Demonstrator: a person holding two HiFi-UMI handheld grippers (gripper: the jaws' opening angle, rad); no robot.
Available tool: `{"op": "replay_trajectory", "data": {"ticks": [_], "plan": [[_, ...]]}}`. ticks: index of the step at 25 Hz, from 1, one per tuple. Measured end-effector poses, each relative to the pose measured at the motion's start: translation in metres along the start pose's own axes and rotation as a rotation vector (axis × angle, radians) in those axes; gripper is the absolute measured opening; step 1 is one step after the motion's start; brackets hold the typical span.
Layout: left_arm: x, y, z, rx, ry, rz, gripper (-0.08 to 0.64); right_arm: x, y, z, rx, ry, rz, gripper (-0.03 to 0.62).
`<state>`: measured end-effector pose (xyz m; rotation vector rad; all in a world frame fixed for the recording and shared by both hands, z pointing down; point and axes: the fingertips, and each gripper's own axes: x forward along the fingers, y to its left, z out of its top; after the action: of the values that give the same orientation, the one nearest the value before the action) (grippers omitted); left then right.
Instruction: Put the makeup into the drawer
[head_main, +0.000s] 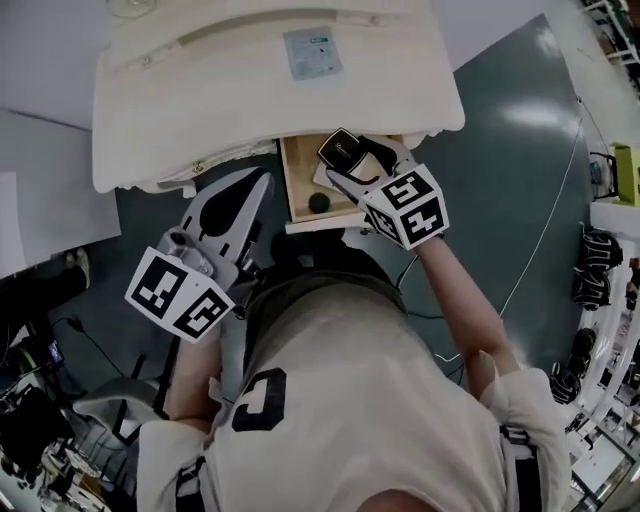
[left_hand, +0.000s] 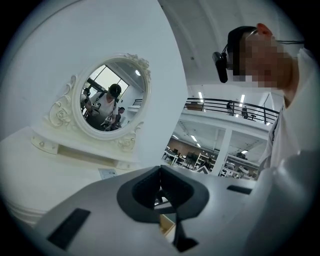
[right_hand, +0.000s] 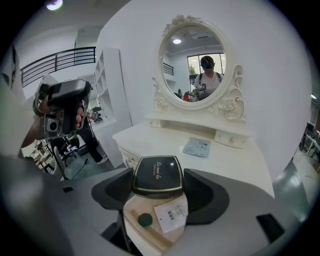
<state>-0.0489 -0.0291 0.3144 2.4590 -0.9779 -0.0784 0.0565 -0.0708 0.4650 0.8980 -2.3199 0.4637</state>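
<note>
A black square makeup compact (right_hand: 157, 175) with gold lettering sits between the pads of my right gripper (right_hand: 158, 184), which is shut on it. In the head view the compact (head_main: 342, 150) hangs over the back part of the open wooden drawer (head_main: 296, 172) of the white vanity table (head_main: 200, 90). Below it the drawer (right_hand: 131, 220) holds a small dark green round thing (right_hand: 145, 219) and a white card (right_hand: 171, 212). My left gripper (head_main: 262, 182) is shut on nothing, just left of the drawer; its pads (left_hand: 150, 182) meet in front of the camera.
An oval mirror (right_hand: 196, 65) in an ornate white frame stands at the table's back. A printed leaflet (right_hand: 196, 147) lies flat on the tabletop. The person's torso fills the space in front of the drawer. Dark floor with cables (head_main: 550, 220) lies to the right.
</note>
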Motion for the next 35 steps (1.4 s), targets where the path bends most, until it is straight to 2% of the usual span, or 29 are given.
{"op": "replay_trajectory", "data": {"ticks": [4,11,17,25,35], "plan": [[0.024,-0.012,-0.008,-0.004,0.026,0.002,0.057,-0.004,-0.021,-0.020,0.045,0.037,0.005,0.330],[0.055,-0.015,-0.018,-0.012,0.049,0.040,0.057,0.019,-0.037,-0.059,0.074,0.110,0.081,0.330],[0.065,-0.008,-0.025,-0.027,0.057,0.091,0.057,0.053,-0.041,-0.092,-0.008,0.195,0.119,0.330],[0.057,0.007,-0.029,-0.038,0.056,0.165,0.057,0.104,-0.042,-0.126,-0.010,0.271,0.136,0.330],[0.046,0.018,-0.032,-0.067,0.054,0.176,0.055,0.146,-0.042,-0.161,-0.045,0.391,0.150,0.330]]}}
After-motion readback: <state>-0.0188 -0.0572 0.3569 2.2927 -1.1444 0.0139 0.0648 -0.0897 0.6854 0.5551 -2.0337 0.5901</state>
